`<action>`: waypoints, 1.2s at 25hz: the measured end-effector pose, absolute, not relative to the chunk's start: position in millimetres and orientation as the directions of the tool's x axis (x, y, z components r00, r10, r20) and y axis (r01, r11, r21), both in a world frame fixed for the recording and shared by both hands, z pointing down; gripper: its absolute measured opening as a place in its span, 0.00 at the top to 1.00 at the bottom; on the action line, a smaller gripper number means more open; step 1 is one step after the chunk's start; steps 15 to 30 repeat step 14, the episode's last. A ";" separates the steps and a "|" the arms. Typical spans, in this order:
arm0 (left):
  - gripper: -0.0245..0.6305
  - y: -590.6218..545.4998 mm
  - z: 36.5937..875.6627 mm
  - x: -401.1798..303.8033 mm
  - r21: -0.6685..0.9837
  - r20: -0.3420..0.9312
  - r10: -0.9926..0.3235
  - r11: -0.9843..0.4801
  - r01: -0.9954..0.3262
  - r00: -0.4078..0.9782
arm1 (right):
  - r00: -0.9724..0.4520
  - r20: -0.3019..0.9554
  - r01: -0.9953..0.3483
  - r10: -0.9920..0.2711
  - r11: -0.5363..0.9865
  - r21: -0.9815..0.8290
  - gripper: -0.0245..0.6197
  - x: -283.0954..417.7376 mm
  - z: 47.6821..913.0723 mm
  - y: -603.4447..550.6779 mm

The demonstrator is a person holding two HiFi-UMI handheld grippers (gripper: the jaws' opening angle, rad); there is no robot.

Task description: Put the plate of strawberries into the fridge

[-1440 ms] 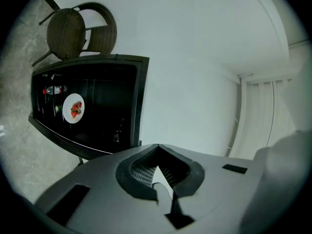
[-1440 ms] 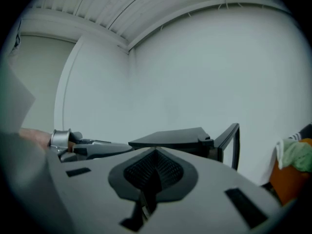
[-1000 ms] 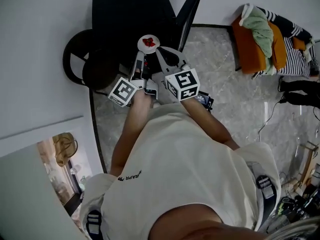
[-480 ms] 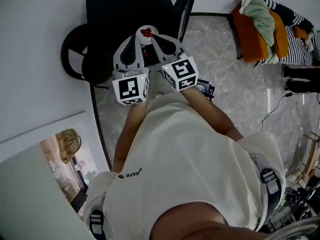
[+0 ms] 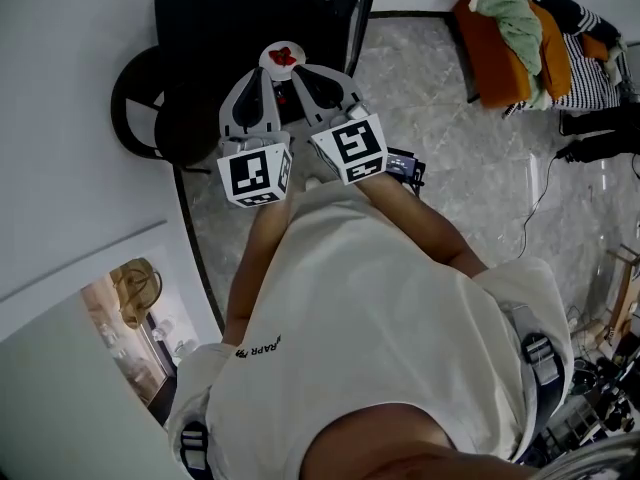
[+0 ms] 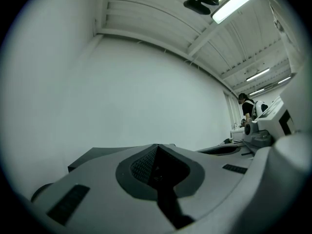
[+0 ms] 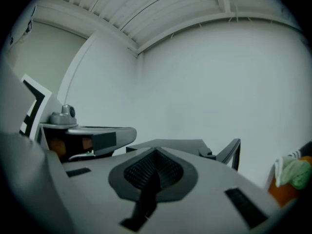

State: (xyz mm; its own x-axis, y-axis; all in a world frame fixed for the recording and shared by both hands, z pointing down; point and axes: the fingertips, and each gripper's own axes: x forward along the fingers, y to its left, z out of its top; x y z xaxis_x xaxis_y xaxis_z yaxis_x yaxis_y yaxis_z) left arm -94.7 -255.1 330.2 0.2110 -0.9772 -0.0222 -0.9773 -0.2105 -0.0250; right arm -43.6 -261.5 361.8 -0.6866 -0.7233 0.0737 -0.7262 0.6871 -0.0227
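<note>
A small white plate of red strawberries (image 5: 283,56) hangs in front of the black fridge (image 5: 230,8), whose door (image 5: 355,13) stands open to the right. My right gripper (image 5: 303,68) reaches the plate's right rim and looks shut on it. My left gripper (image 5: 262,71) is shut, its tip beside the plate's left rim. The left gripper view shows shut jaws (image 6: 156,147) and the fridge top (image 6: 92,155). The right gripper view shows shut jaws (image 7: 156,152). Both gripper views tilt upward, so the plate is hidden in them.
A round black chair (image 5: 150,108) stands left of the fridge against the white wall. An orange seat piled with clothes (image 5: 500,48) is at the far right on the marble floor. Cables lie near it.
Both grippers and the plate have moved forward toward the open fridge. The left gripper has rolled so that it now lies flat beside the right one.
</note>
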 end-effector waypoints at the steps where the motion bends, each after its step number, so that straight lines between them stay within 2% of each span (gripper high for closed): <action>1: 0.96 -254.9 330.9 -95.0 -0.021 -0.021 -0.977 -0.210 -0.977 0.211 | -0.686 0.072 -0.727 -0.724 0.686 -0.023 0.94 -43.4 361.1 -260.5; 30: 0.96 -251.8 336.2 -93.4 -0.002 -0.006 -0.977 -0.211 -0.977 0.211 | -0.686 0.072 -0.727 -0.724 0.686 -0.028 0.94 -43.4 361.6 -256.1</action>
